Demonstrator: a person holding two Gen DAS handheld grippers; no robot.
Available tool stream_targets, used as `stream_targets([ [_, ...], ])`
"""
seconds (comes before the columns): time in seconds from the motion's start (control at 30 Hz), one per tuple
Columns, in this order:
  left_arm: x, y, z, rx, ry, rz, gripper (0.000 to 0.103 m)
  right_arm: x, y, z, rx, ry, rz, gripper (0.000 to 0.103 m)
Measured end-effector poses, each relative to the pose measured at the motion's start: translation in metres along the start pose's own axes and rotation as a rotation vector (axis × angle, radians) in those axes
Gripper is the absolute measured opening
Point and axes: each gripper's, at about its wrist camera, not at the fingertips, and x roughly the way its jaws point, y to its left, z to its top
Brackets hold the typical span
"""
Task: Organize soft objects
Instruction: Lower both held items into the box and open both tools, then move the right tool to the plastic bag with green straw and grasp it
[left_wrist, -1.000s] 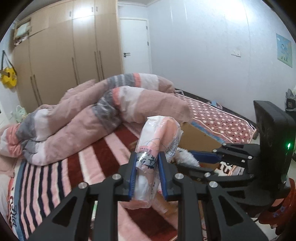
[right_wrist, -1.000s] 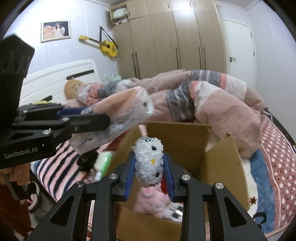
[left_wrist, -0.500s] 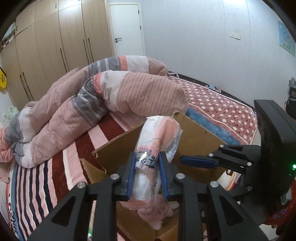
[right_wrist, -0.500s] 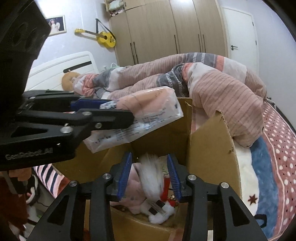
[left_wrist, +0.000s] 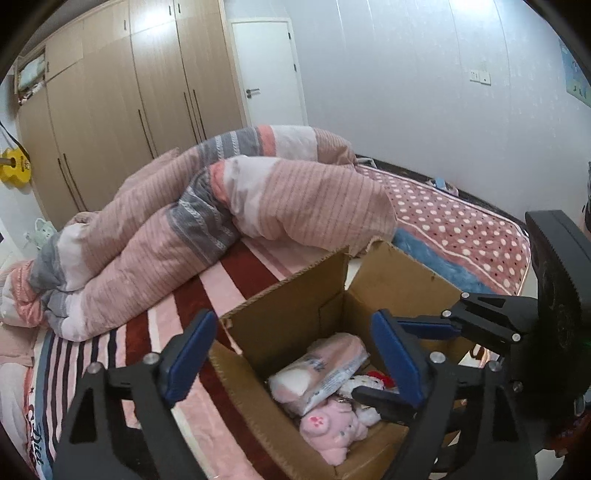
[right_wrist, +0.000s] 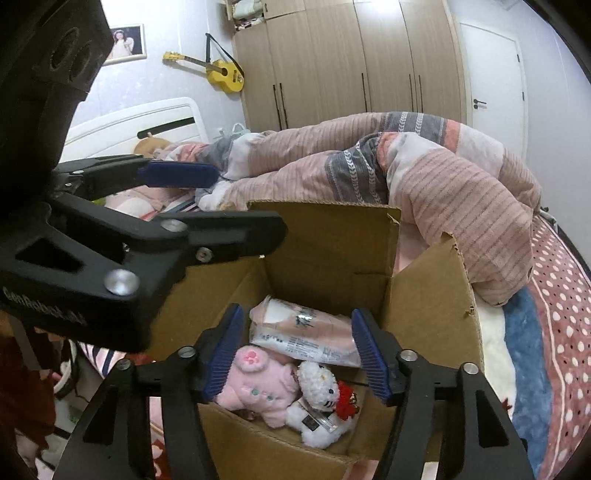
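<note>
box (right_wrist: 436, 295) on bed (left_wrist: 229, 280): holds pack (right_wrist: 306, 338), pink plush (right_wrist: 264, 382), white plush (right_wrist: 319, 387) | left gripper (left_wrist: 295, 354): spread wide, grasping nothing | right gripper (right_wrist: 297, 349): likewise spread, grasping nothing

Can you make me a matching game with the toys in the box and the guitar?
Things:
1. plush pig
2. kitty plush
3. wrapped pack
4. guitar

Descriptions:
A. yellow, hanging on the wall
B. pink, lying at the near left of the cardboard box
C. white with a red bow
D. in clear plastic, lying behind the two plush toys

Pairs: 1-B, 2-C, 3-D, 4-A
</note>
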Motion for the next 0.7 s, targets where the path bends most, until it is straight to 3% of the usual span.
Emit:
stream_targets([
  [0.37,-0.058,0.049,-0.025,-0.07,-0.068,0.075,0.1,-0.019,0.046,0.012,-0.047,-0.039,0.006,0.065],
  [0.47,-0.078,0.07,-0.04,-0.094,-0.083,0.111,0.101,-0.023,0.065,0.017,-0.069,-0.063,0.02,0.071],
  [0.7,-0.117,0.127,-0.087,-0.167,-0.085,0.19,0.102,-0.013,0.128,0.027,-0.122,-0.078,0.084,0.072],
])
